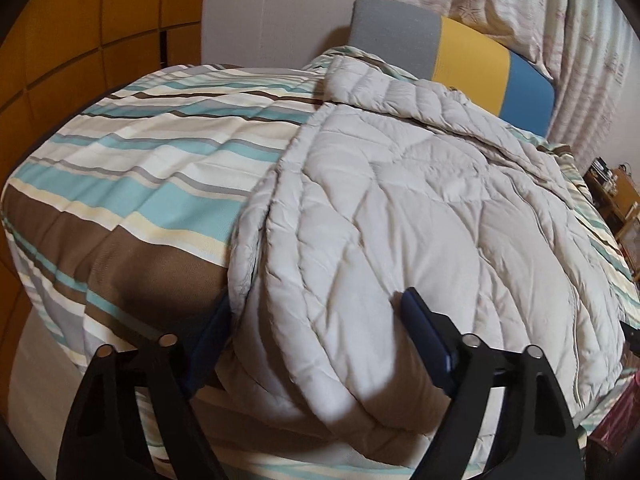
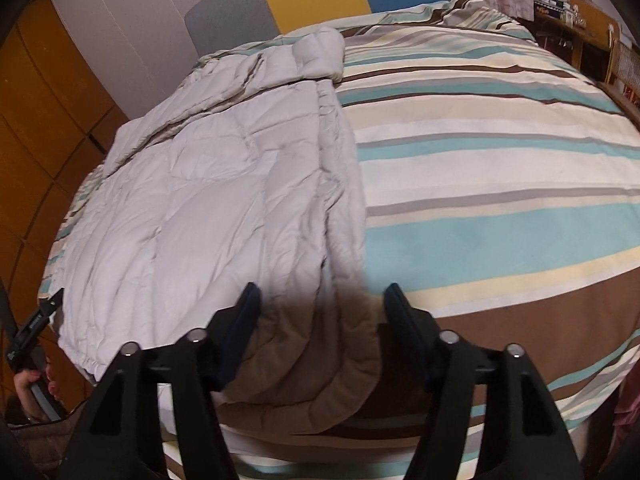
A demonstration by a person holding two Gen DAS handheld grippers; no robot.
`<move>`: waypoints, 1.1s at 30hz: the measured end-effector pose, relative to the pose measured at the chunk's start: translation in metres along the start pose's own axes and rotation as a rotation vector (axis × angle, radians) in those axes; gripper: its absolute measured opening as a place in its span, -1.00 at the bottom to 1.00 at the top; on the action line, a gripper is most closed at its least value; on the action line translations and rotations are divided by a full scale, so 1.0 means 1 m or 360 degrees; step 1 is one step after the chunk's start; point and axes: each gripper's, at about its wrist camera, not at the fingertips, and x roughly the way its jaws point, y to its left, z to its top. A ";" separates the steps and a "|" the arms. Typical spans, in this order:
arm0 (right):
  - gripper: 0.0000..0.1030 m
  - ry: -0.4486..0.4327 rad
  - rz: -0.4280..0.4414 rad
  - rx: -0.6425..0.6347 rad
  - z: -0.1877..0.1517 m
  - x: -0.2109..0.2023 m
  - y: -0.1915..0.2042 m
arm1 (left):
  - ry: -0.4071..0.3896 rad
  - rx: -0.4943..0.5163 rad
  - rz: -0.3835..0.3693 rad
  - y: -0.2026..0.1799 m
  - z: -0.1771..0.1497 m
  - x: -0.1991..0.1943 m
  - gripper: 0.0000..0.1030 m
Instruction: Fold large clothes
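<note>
1. both pairs of black jaws fill the bottom of their views, each standing partly open with quilted cloth between the blue pads.
2. left gripper (image 1: 316,320): its jaws straddle the near left corner of the pale quilted coat (image 1: 420,208). the right pad lies against the top of the cloth; the left pad sits at the folded edge, half hidden by it. whether the pads actually pinch the cloth i cannot tell.
3. right gripper (image 2: 320,312): its jaws stand either side of the near right corner of the coat (image 2: 200,200), where the edge hangs over the bed's front. both pads look close to the cloth, but a firm grip cannot be told.
4. no earlier picture is at hand, so only this stance is given.
5. coat: spread flat on the striped bedspread (image 2: 500,160), long axis running from the near edge away toward the headboard (image 1: 472,52), its far end bunched near that headboard.
6. headboard panels are grey, yellow and blue; patterned curtains (image 1: 520,0) hang behind.
7. person's hand (image 2: 28,384) shows at the lower left of the right view, holding the other tool's handle.
8. wooden shelves (image 2: 576,28) stand beyond the bed's far right.
</note>
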 end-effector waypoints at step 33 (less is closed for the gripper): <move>-0.70 -0.0379 0.0288 0.0042 0.132 -0.007 0.037 | -0.0232 0.0091 -0.0344 -0.058 0.149 -0.014 -0.68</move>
